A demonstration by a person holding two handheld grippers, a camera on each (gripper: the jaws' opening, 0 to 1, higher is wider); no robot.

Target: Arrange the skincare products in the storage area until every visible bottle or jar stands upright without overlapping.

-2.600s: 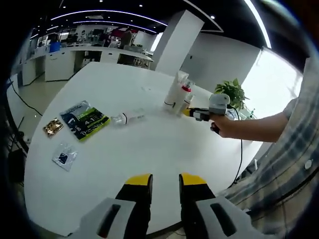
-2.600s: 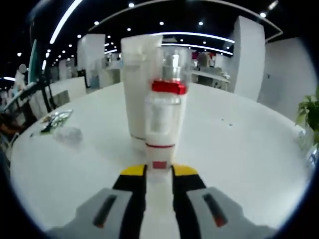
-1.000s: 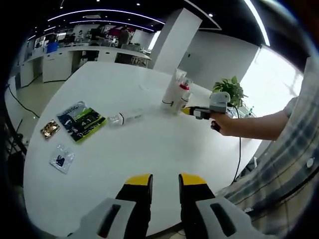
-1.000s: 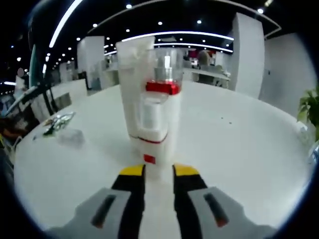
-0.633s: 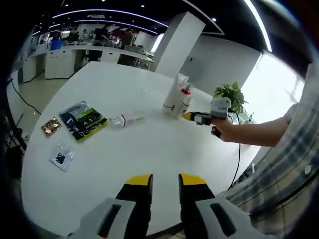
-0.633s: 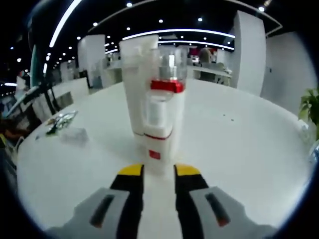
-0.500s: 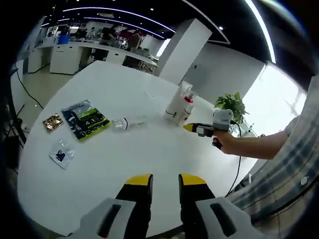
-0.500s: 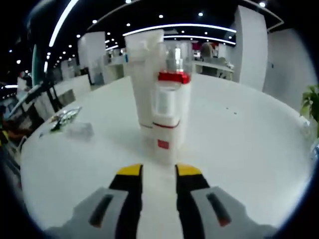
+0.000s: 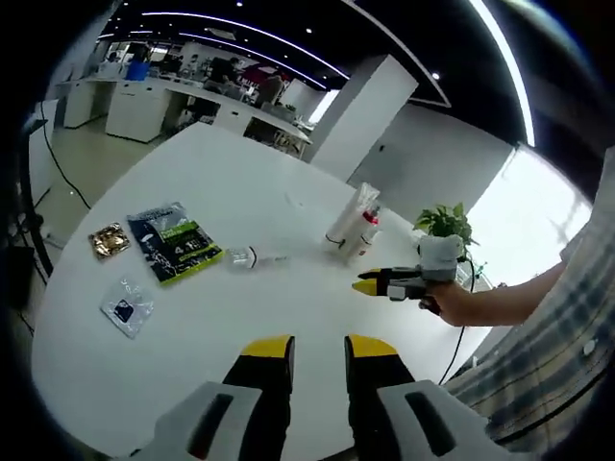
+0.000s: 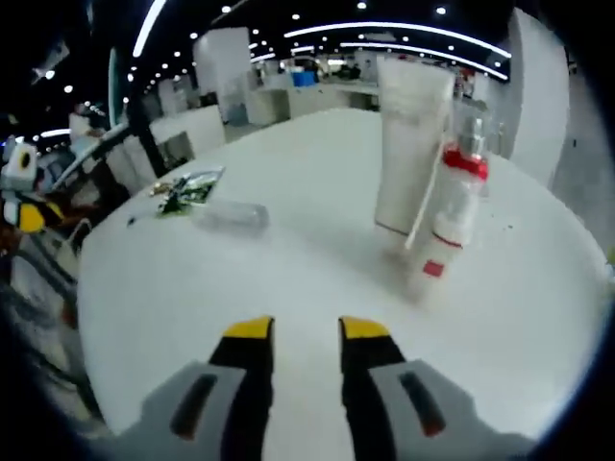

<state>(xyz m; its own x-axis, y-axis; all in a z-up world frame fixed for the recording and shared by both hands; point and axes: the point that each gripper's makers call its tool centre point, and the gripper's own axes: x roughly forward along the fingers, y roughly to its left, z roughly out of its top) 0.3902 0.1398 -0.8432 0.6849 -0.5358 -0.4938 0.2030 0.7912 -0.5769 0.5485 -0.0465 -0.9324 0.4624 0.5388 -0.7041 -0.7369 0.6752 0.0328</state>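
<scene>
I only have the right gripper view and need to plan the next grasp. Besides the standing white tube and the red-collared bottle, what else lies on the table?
Observer: In the left gripper view, a small clear sachet with a dark blue square lies flat near the white table's edge, apart from the rest.
Operator: Is anything beside the flat green printed packet?
Observer: Yes, a small gold foil packet lies right next to it.
Operator: And the left tongs?
Observer: They are open, hold nothing, and hang over the table's near edge.
</scene>
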